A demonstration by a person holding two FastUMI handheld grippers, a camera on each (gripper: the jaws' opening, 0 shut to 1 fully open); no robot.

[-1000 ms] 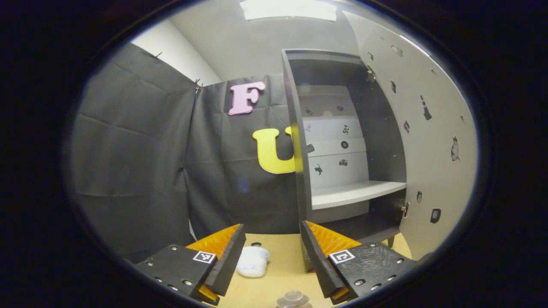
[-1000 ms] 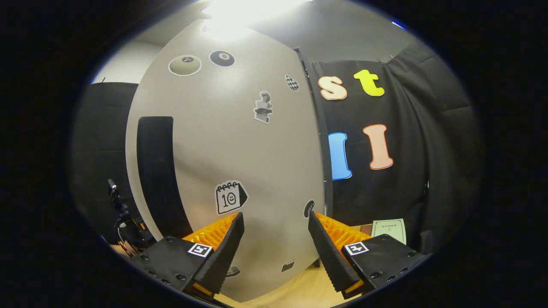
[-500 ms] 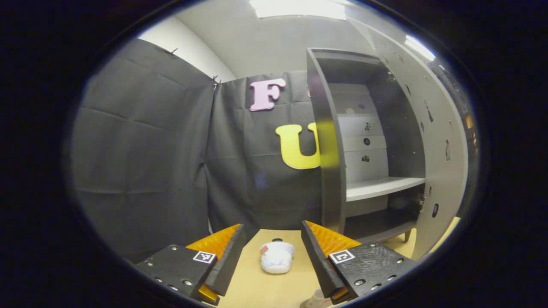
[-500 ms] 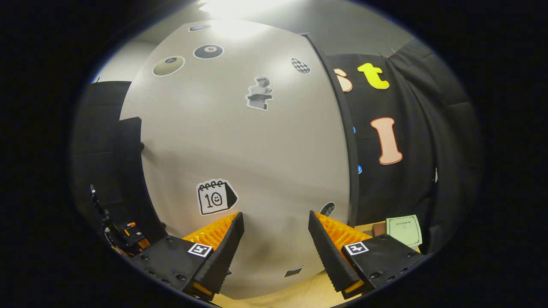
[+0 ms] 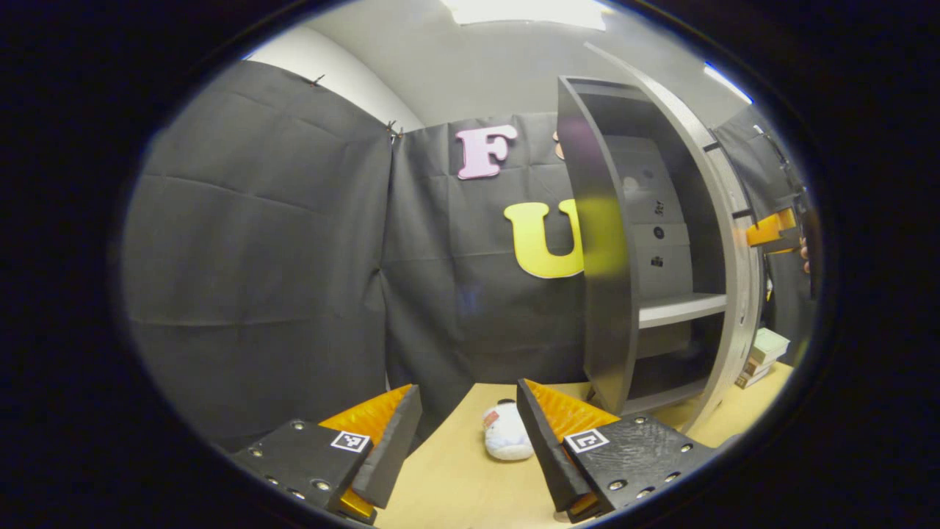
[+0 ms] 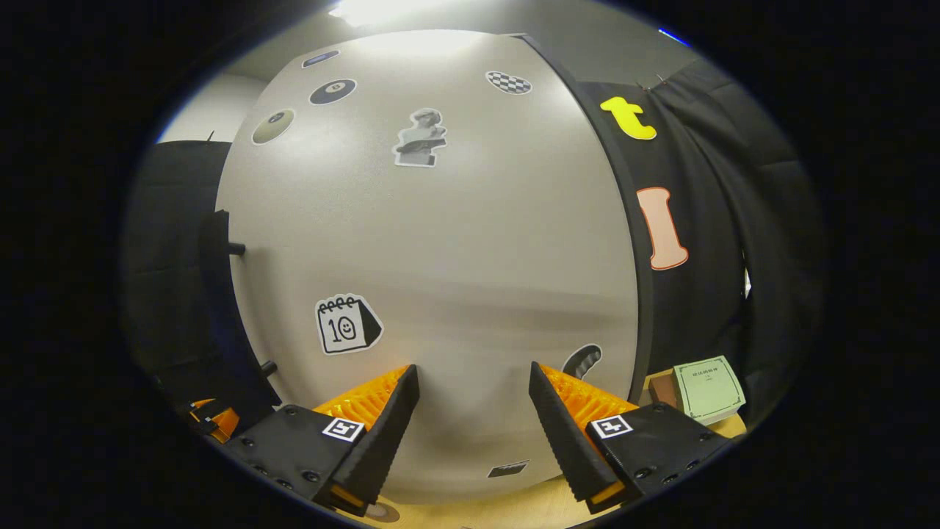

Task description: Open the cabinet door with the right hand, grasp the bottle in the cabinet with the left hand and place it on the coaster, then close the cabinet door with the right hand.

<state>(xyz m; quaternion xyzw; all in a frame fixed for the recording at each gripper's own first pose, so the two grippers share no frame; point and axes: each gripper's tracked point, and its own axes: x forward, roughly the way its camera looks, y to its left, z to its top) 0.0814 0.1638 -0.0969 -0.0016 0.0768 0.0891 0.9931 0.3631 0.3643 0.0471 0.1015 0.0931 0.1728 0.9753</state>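
Since 1 second ago the cabinet door (image 6: 440,257) has swung toward closing: in the left claw view it now shows nearly edge-on at 3 o'clock, and the cabinet (image 5: 598,242) has slid from centre toward 2 o'clock. In the right claw view the door's sticker-covered face has drawn nearer, with its dark handle (image 6: 220,308) at 9 o'clock.

The left claw (image 5: 466,433) hangs spread and empty above the tan worktop (image 5: 455,485), with a white plush toy (image 5: 505,441) lying just beyond it, near the cabinet's foot. Both cabinet shelves in sight look bare; I cannot tell where the bottle stands.

The right claw (image 6: 474,430) is spread too, its fingers close to the door's lower face; whether they touch it I cannot tell. Seen from the left claw view, it sits at 3 o'clock behind the door edge. Stacked books (image 6: 705,386) rest at 4 o'clock.
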